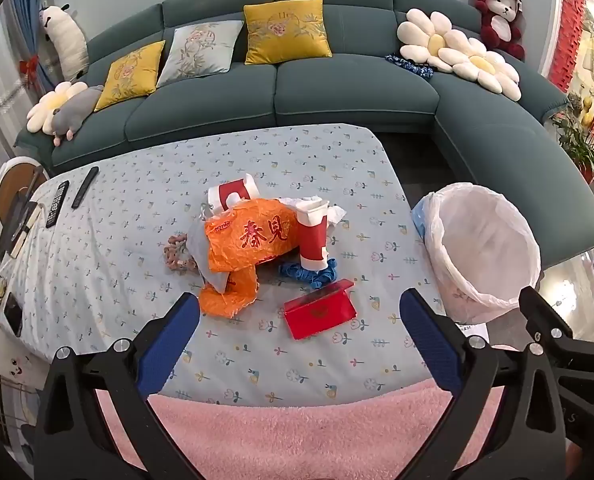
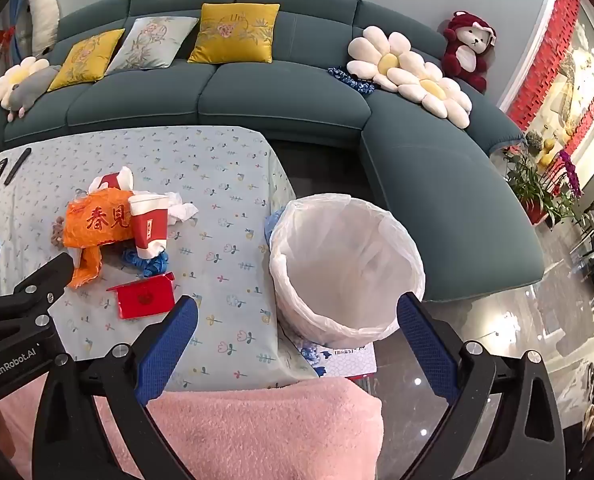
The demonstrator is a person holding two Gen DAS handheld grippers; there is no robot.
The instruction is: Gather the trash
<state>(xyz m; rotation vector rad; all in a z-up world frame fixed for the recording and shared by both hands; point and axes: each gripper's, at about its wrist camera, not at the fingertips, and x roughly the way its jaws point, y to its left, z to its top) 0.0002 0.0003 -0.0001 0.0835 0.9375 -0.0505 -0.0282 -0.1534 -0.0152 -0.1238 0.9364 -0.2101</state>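
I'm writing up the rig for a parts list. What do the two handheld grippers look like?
Both match: the left gripper and right gripper have black angular plastic frames with silver screws, and fingers faced with textured blue pads. White "GenRobot.AI" lettering marks the left one's side.

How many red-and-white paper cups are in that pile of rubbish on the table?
2. One paper cup stands upright at the pile's right side, beside the orange plastic bag. The other cup lies tipped over behind the bag, partly covered. More could be hidden underneath.
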